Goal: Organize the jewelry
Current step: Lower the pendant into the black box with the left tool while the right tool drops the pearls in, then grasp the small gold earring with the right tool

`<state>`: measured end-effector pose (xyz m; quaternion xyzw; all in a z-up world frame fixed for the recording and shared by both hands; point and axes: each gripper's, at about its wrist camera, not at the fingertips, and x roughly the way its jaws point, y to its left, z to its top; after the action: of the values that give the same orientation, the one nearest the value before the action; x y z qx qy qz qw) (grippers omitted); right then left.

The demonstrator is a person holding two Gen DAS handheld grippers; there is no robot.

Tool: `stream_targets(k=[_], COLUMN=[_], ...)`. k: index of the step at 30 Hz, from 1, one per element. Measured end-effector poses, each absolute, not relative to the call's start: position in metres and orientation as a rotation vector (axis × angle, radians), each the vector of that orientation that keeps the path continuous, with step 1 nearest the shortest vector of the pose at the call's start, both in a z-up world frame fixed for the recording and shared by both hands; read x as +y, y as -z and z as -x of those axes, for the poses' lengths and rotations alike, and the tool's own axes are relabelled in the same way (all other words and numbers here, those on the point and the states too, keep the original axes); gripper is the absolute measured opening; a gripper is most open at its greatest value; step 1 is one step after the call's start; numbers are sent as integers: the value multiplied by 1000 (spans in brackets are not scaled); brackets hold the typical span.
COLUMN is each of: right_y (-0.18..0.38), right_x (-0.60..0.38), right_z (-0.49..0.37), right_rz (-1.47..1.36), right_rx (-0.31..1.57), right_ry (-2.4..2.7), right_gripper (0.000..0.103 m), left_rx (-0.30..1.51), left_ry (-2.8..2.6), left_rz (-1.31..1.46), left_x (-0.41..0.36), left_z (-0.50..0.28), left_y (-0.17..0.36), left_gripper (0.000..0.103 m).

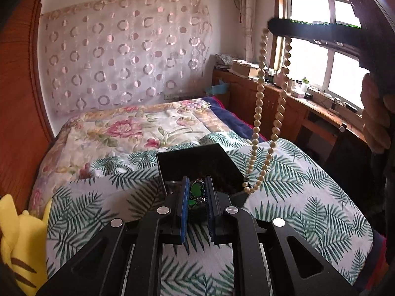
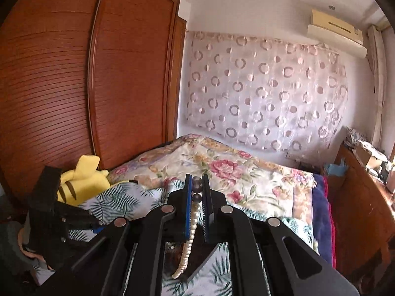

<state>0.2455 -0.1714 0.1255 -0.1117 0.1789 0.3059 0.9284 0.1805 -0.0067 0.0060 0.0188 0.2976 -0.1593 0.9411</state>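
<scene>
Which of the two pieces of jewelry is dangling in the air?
The pearl necklace, hanging in a long loop from the right gripper. The green-stone ring doesn't dangle; it sits pinched in the left gripper.

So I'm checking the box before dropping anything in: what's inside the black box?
The black box shows a dark lining. The left gripper, shut on a green ring, covers its near part, so anything there is hidden.
</scene>
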Motion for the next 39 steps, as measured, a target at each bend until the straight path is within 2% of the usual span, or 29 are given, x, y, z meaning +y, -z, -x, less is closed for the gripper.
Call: stream_targets(k=[5, 15, 25, 26, 27, 29, 31, 35, 37, 39], right_y=[-111, -29, -3, -2, -2, -2, -3, -3, -2, 3], right_x=[-165, -155, -154, -154, -155, -156, -157, -161, -165, -169], right_z=[-269, -296, -300, -300, -300, -297, -295, -286, -279, -267], right_rz=[232, 228, 200, 200, 202, 190, 194, 186, 181, 175], right_rx=[404, 578, 643, 643, 642, 638, 635, 634, 635, 640], right_ry=[-647, -665, -681, -676, -670, -675, -675, -675, -675, -678], right_gripper=[8, 9, 9, 12, 23, 32, 32, 31, 31, 32], left_rx=[619, 664, 689, 690, 691, 691, 690, 680, 675, 676], left_ry=[328, 338, 330, 328, 325, 322, 323, 314, 311, 313], left_rz=[-31, -33, -28, -26, -27, -26, -24, -27, -26, -28], left_x=[-6, -12, -20, -20, -19, -18, -16, -13, -11, -10], left_z=[-204, -244, -267, -267, -266, -265, -263, -258, -251, -243], left_y=[-6, 10, 19, 19, 19, 19, 17, 15, 15, 17], left_gripper=[12, 12, 12, 12, 12, 13, 23, 30, 39, 41])
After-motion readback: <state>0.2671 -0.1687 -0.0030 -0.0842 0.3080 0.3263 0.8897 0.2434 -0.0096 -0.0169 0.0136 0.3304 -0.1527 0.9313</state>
